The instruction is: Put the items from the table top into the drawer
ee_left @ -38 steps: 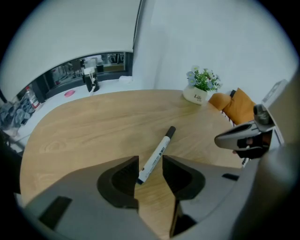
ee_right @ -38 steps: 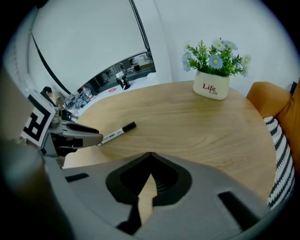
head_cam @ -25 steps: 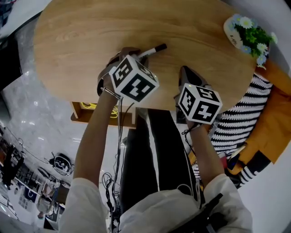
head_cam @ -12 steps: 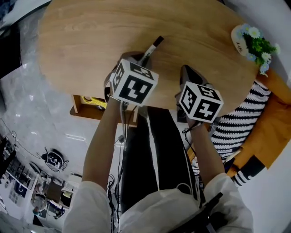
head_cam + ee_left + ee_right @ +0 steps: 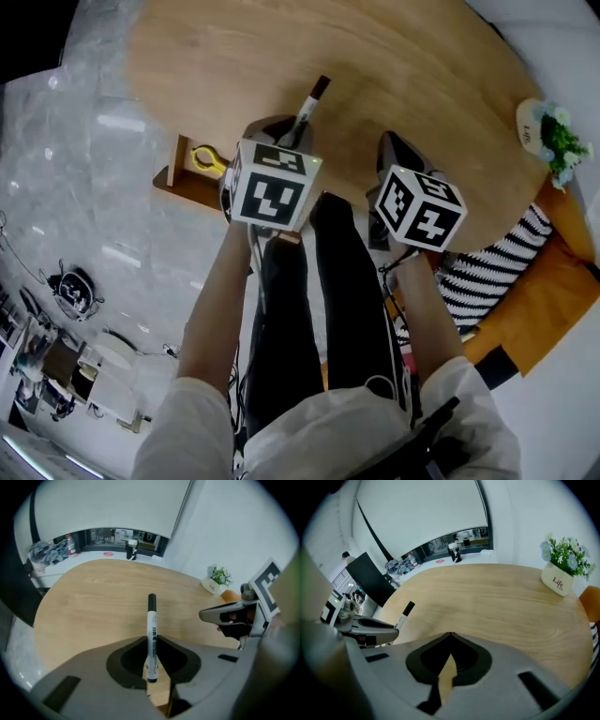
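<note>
The marker is in the left claw, over the near edge of the table. The jaws have just been closing and now stand narrow, pinched on the white barrel. The right claw hangs beside it at about 3 o'clock, its tips together with nothing between them.

I judge the marker to be light and stiff, a smooth round plastic barrel that can roll or swivel between flat pads if the pinch slackens. It is not fragile, so a firm squeeze should do no harm. The pinch sits on the rear half of the barrel, and the tail end shows just behind the jaw tips in the left gripper view. A hold nearer the middle would likely resist swinging better, but the pen weighs so little that this one looks adequate.

In the left gripper view its long axis runs along the 12-to-6 line, in line with the claw, black cap out at 12. In the head view it juts from the claw toward 1 o'clock, cap leading, across the wood.

The drawer stands open under the table edge at about 9 o'clock from the left claw, with a yellow item already inside. A flower pot sits far off at 3 o'clock. Laying the marker flat, lengthwise in the drawer, should stop it rolling.
</note>
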A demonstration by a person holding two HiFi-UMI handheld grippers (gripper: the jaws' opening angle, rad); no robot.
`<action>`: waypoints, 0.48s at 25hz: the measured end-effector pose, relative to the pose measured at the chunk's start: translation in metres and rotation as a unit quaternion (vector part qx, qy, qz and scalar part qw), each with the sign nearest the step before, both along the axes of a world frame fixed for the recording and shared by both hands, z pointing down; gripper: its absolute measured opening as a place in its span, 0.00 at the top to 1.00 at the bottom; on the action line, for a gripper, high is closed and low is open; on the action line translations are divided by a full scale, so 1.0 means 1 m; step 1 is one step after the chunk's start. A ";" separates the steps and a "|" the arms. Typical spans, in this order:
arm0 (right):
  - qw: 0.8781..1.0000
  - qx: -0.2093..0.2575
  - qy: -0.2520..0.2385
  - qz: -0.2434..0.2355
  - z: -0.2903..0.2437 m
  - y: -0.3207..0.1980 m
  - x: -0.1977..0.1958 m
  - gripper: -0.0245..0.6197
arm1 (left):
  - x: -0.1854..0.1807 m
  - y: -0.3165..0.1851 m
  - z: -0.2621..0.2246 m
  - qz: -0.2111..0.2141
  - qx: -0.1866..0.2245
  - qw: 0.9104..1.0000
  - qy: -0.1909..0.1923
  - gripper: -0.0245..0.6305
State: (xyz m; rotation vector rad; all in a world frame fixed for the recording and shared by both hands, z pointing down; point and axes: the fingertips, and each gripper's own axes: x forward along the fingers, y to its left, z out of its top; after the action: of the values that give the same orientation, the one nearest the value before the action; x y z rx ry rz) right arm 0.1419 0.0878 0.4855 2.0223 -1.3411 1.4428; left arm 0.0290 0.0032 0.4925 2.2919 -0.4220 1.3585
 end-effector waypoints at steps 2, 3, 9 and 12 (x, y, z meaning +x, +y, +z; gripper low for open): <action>1.000 0.004 -0.001 -0.021 -0.003 -0.009 -0.020 0.97 | -0.026 -0.004 -0.002 -0.027 0.001 1.000 -0.002 0.87; 0.999 0.006 -0.001 -0.034 -0.005 -0.014 -0.030 0.97 | -0.038 -0.005 -0.004 -0.040 0.003 0.999 -0.003 0.87; 0.996 0.013 0.003 -0.087 -0.015 -0.035 -0.092 0.97 | -0.109 -0.013 -0.014 -0.104 0.010 0.995 0.003 0.87; 0.994 0.014 0.006 -0.107 -0.018 -0.041 -0.118 0.97 | -0.141 -0.013 -0.015 -0.135 0.008 0.991 0.002 0.87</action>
State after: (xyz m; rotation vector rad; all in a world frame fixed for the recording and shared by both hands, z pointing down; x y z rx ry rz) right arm 0.0235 0.0467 0.4675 1.8358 -1.5294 1.3214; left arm -0.1124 -0.0096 0.4776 2.1562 -0.7162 1.2192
